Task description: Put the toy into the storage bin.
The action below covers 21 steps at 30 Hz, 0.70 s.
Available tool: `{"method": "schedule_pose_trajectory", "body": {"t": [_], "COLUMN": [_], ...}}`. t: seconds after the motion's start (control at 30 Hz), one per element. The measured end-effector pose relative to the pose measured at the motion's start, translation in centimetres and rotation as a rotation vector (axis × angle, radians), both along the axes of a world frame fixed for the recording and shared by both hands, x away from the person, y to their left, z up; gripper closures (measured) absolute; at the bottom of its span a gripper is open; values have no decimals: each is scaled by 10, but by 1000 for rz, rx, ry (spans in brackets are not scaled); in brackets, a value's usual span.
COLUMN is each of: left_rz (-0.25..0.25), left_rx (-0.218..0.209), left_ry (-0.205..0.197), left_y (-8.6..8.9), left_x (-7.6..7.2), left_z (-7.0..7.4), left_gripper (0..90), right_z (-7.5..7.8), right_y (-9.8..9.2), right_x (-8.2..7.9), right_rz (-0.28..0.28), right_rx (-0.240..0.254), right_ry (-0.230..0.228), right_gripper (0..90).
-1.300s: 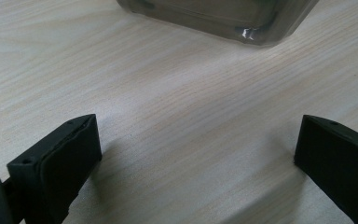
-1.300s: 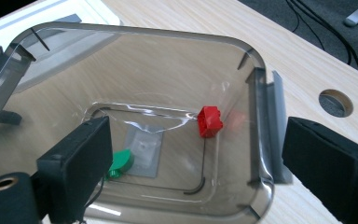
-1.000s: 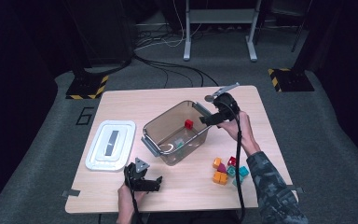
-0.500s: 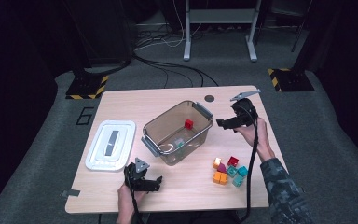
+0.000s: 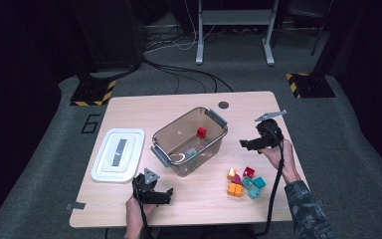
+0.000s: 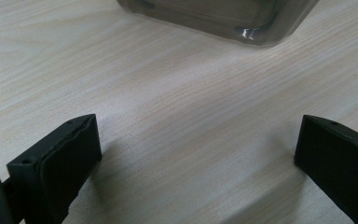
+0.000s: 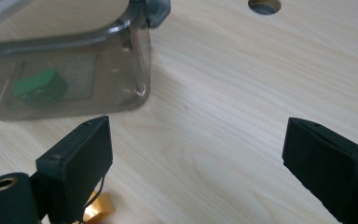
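With your right tool (image 5: 242,144) spread and empty beside the bin (image 5: 189,141), reach next for the blocks (image 5: 244,181).

The bench (image 5: 189,107) is pale wood with a fine grain. On it the storage bin (image 5: 179,154) is smoky, see-through brown with grey handles, and holds a red block (image 5: 201,132) and a green block (image 7: 39,87). The lid (image 5: 118,154) is white with a grey centre strip. The loose blocks (image 5: 243,181) are orange, red, magenta and teal. Both hand-held grippers, the left (image 5: 151,191) and the right (image 5: 258,142), are black, each topped by a grey plate. The floor pads (image 5: 92,92) carry yellow-and-black stripes.
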<state>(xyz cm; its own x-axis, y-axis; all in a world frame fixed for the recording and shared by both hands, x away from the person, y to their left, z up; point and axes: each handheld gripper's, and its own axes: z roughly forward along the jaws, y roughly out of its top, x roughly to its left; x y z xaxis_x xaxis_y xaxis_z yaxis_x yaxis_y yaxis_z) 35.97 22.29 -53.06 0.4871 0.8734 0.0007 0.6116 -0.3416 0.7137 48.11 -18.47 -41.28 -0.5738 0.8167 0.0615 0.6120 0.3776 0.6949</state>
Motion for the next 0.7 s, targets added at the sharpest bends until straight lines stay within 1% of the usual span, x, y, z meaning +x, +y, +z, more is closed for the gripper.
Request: {"method": "schedule_pose_trajectory", "body": {"t": [0.13,0.17,0.2,0.23,0.27,0.3,0.37,0.47,0.53,0.63,0.7], "left_rz": [1,-1,-1,0,-1,-1,0,0,1,1,1], "left_rx": [1,1,1,-2,0,0,-1,-4,-5,-6,-6], "left_ry": [-1,-2,0,-1,-2,-1,-1,0,-2,-1,0], "left_y": [0,0,0,0,0,0,0,0,0,0,0], "left_x": [0,0,0,0,0,0,0,0,0,0,0], "left_z": [0,0,0,0,0,0,0,0,0,0,0], "left_gripper": [1,1,2,1,1,1,1,1,1,1,1], "right_z": [-11,-14,-16,-19,-21,-24,-30,-39,-45,-52,-56], "right_y": [1,0,0,0,0,-1,-1,-3,-3,-4,-3], "right_x": [-7,-7,-9,-10,-12,-13,-15,-18,-20,-23,-25], "right_rz": [6,18,12,19,12,23,16,22,18,31,27], "right_rx": [-15,-25,-21,-25,-24,-32,-32,-48,-49,-67,-80], "right_ry": [17,14,27,25,39,41,54,73,95,117,130], "right_gripper": [76,76,75,74,73,71,64,52,46,36,35]}}
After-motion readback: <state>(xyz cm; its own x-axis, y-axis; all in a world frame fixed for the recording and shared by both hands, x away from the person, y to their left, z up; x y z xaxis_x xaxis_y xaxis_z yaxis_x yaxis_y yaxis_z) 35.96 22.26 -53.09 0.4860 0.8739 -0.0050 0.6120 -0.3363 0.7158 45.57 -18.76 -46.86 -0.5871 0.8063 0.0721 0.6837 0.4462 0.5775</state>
